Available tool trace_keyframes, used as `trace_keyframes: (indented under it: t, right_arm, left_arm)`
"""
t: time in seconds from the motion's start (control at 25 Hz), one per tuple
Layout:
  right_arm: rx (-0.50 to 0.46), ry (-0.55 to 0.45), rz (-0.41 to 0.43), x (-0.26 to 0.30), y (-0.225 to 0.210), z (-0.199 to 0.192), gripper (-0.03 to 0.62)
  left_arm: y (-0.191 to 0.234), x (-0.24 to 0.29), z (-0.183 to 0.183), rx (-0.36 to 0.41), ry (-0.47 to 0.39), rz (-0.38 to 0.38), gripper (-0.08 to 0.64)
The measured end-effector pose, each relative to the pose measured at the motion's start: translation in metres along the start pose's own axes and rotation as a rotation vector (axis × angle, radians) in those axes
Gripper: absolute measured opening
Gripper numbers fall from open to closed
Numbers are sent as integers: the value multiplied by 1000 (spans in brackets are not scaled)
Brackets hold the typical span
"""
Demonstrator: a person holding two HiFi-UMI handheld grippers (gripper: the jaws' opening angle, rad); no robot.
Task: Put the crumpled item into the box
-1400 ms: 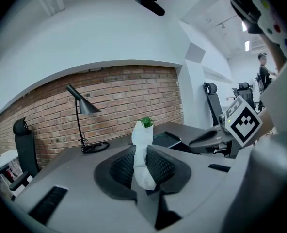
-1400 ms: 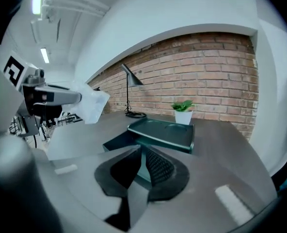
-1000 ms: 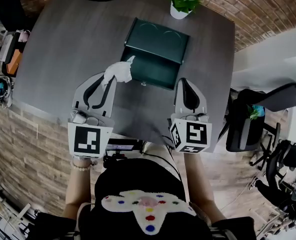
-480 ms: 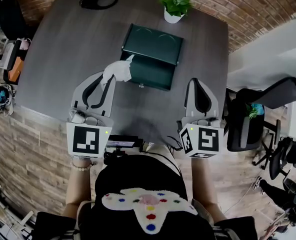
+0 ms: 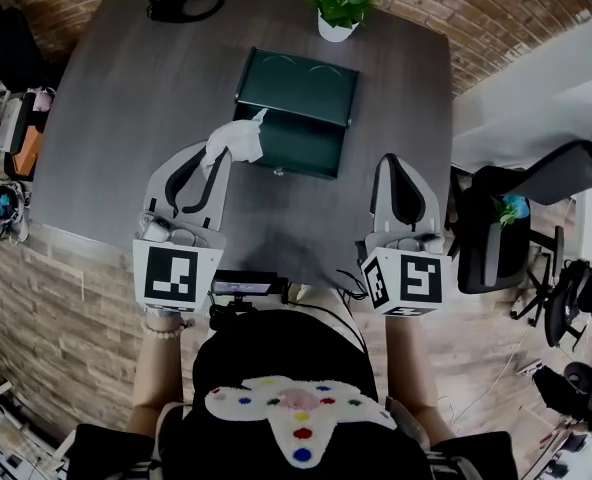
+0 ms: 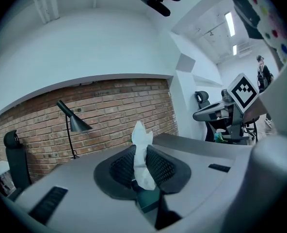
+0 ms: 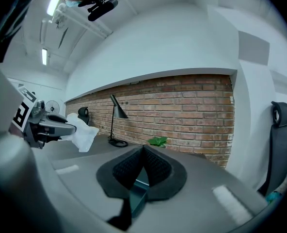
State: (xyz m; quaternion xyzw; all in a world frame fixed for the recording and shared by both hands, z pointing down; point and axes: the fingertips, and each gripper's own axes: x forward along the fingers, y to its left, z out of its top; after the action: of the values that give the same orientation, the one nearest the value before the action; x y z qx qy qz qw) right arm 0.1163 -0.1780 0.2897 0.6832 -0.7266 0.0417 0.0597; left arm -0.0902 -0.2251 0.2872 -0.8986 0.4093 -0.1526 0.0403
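The left gripper (image 5: 214, 160) has its jaws closed onto a crumpled white tissue (image 5: 235, 140), pinching it between the ribbed black pads (image 6: 158, 166). The tissue's loose end stands up past the fingertips. The right gripper (image 5: 395, 163) has its jaws pressed together with nothing between them.

Seen from above, a large dark grey table (image 5: 126, 98) fills the middle of the scene, with a brick wall (image 5: 536, 8) curving round its far side. The person stands at the near edge in a dark top, one gripper in each hand. The left gripper reaches over the table. The right one is at the table's near right part, well apart from the left.

A black office chair (image 5: 486, 248) stands off the table's right side. A dark green box (image 5: 298, 88) sits in the middle of the table, its lid folded back toward the wall and its open compartment (image 5: 294, 150) facing the person. A black desk lamp stands at the far left, its round base (image 5: 188, 4) on the tabletop. A small green plant in a white pot (image 5: 336, 13) sits at the far edge, behind the box.

The tissue is not in the box. It is held up off the tabletop at the box's near left corner, just overlapping the left rim of the open compartment from above. The right gripper view shows it hanging from the left gripper's tips, clear of the table.
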Motion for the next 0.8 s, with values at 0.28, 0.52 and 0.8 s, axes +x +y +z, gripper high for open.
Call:
trace_keyframes:
  t: [0.28, 0.52, 0.8]
  right_arm:
    - [7, 14, -30, -1, -4, -4, 9]
    - [10, 37, -65, -2, -11, -12, 9]
    - [7, 73, -83, -5, -16, -25, 9]
  left_arm:
    - [-3, 26, -12, -2, 18, -75, 60]
    - [-17, 58, -29, 18, 52, -171, 60]
    - [-33, 96, -63, 50, 144, -290, 60]
